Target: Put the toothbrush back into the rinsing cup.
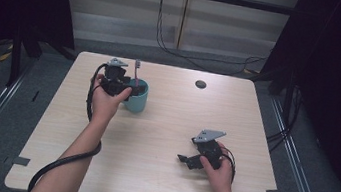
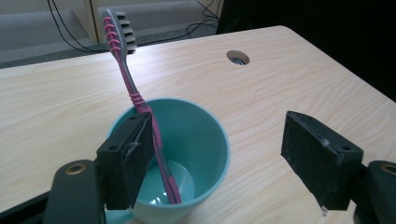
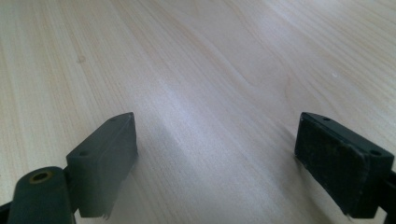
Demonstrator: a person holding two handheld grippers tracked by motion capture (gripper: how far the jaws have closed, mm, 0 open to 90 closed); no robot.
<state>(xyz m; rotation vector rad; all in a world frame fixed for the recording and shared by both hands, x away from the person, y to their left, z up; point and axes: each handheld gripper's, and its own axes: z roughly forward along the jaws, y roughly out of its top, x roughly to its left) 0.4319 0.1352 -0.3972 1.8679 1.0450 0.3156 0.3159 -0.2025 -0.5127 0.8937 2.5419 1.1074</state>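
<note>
Table (image 2: 280, 93), toothbrush (image 2: 135, 98) beside left tongs (image 2: 219, 158)

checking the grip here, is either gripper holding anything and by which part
Nothing is held. The left gripper has its jaws open around the teal plastic cup with the pink and grey toothbrush standing inside; the right gripper is open over the bare wooden table.

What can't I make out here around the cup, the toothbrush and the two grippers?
- Toothbrush: left gripper view, its lower handle passes behind the left gripper's black pad; whether they touch is unclear.
- Teal cup: left gripper view, base cut off by the bottom edge; high view, near side hidden by the hand.
- Table hole: high view, too small to see inside.
- Right gripper: high view, jaw gap too small to judge.
</note>
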